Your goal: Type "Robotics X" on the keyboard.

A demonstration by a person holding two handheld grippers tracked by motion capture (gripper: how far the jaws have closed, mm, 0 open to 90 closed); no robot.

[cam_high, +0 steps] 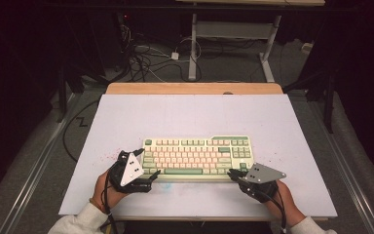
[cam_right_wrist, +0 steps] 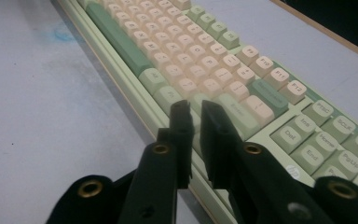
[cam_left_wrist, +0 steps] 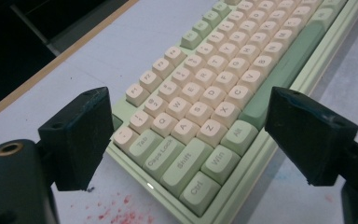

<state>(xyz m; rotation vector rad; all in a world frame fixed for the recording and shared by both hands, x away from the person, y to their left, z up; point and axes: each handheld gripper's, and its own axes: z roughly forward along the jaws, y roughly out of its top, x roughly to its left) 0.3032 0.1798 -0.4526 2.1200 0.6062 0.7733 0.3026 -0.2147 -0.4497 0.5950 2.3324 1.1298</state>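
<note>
Green-and-cream keyboard (cam_high: 197, 157) on desk (cam_high: 126, 117), left tongs (cam_left_wrist: 186, 140) spread wide astride its corner, right tongs (cam_right_wrist: 200, 140) nearly closed, empty; one-ended grab risks skewing it.

- Table (cam_high: 190, 112) evenly lit from above; the room around its far and side edges is dark.
- Gripper views soft, with distant keyboard (cam_right_wrist: 177, 51) keys blurred.

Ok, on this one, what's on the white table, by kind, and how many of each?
Keyboard: 1, green and cream, near the front edge of the table.
Handheld grippers: 2, left gripper at the keyboard's left end with fingers wide apart, right gripper at its right end with fingers nearly together.
Total: 3
</note>
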